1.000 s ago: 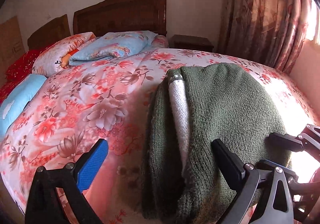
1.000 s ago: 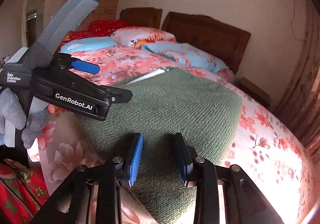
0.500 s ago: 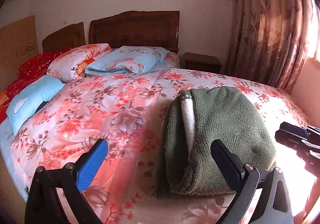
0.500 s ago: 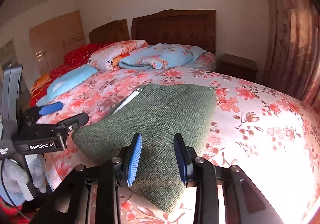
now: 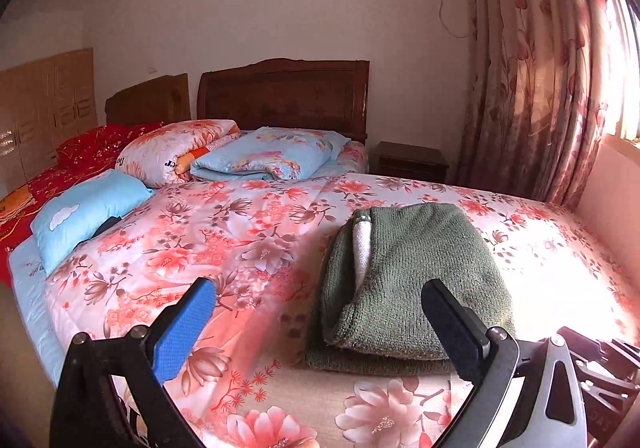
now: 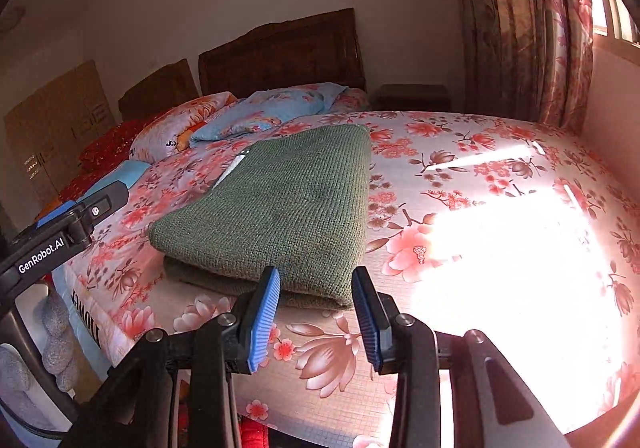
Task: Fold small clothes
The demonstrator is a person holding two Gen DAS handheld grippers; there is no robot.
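Note:
A green knitted garment (image 5: 416, 280) lies folded in a flat stack on the floral quilt (image 5: 248, 248), with a strip of white lining showing along its left fold. It also shows in the right wrist view (image 6: 288, 203). My left gripper (image 5: 320, 328) is wide open and empty, held back from the garment's near edge. My right gripper (image 6: 316, 312) is open and empty, just short of the garment's near right corner. The left gripper's body shows at the left of the right wrist view (image 6: 52, 240).
Pillows and a folded blue quilt (image 5: 264, 159) lie at the head of the bed by the wooden headboard (image 5: 284, 95). A nightstand (image 5: 412, 163) and floral curtains (image 5: 536, 79) stand at the right. Strong sunlight falls on the quilt's right side (image 6: 512, 244).
Both grippers have drawn back and up from the folded garment, which now lies free on the quilt. The right jaws have opened a little wider.

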